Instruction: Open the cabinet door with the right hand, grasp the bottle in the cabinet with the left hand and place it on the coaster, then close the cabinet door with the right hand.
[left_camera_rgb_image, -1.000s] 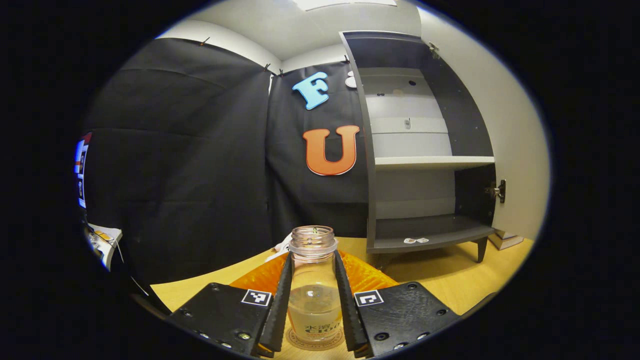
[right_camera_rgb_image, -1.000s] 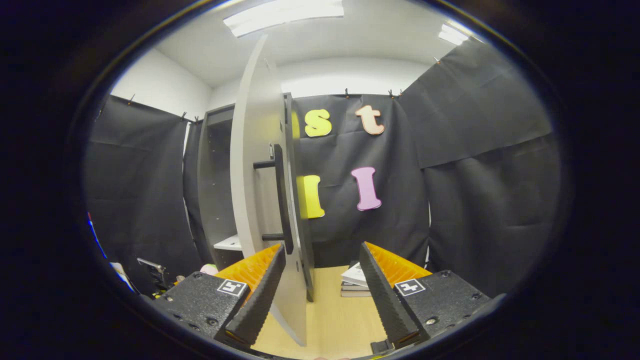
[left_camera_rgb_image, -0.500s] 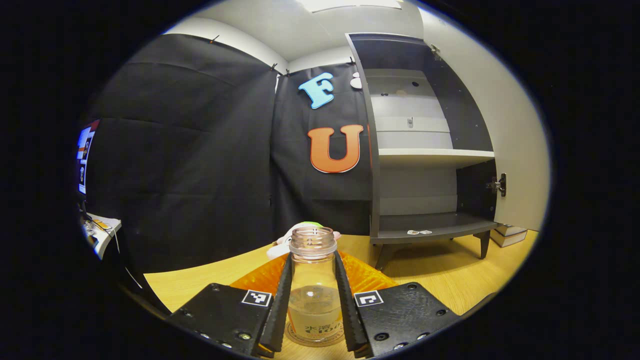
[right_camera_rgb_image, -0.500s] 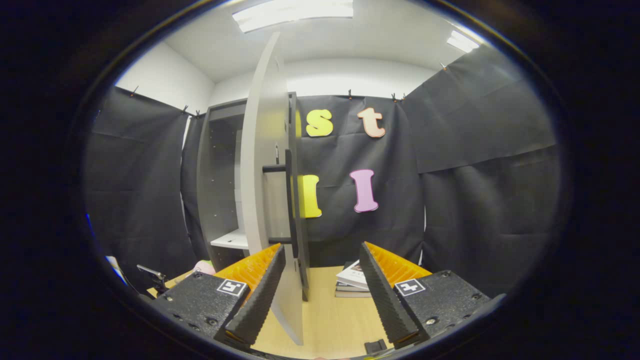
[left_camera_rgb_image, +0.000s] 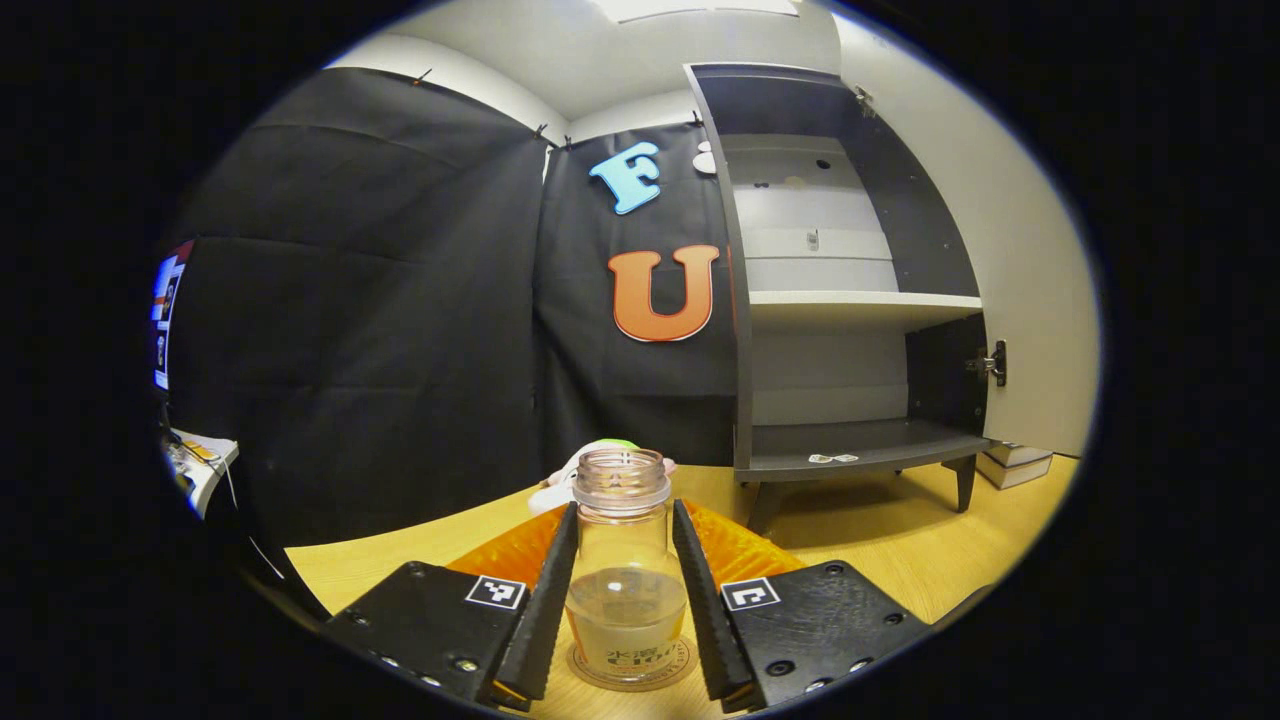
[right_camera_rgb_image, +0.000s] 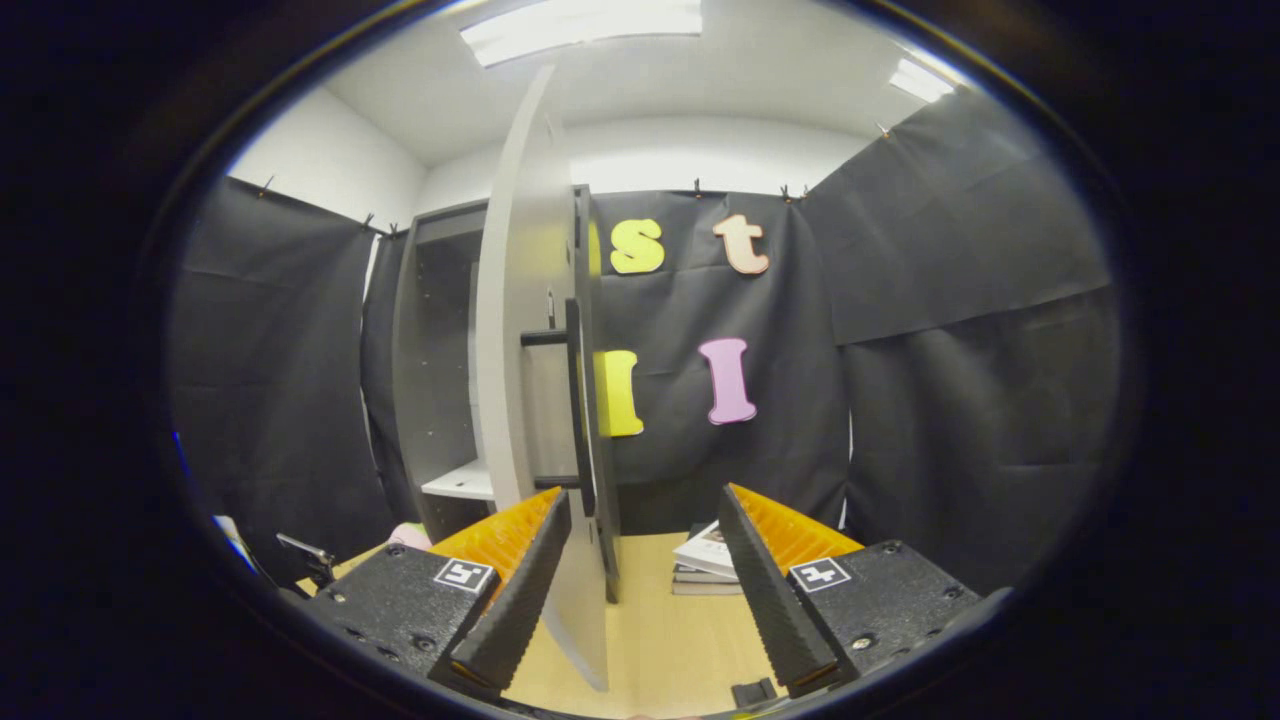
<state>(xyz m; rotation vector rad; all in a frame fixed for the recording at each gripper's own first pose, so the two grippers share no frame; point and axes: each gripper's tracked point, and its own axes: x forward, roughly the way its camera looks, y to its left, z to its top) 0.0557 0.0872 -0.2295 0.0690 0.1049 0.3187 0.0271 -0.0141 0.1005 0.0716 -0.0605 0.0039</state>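
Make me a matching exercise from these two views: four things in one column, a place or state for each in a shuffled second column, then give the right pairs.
Things:
1. bottle
2. cabinet door
3. stack of books
4. right gripper

Places or states:
A. swung open, seen edge-on
B. on the table beside the cabinet
C. open, holding nothing
D. upright on the coaster

Pairs: 1-D, 2-A, 3-B, 4-C

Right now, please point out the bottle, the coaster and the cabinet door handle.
bottle (left_camera_rgb_image: 626, 560): left gripper view, its clear body.
coaster (left_camera_rgb_image: 580, 668): left gripper view, rim under the bottle.
cabinet door handle (right_camera_rgb_image: 577, 400): right gripper view, the vertical bar.
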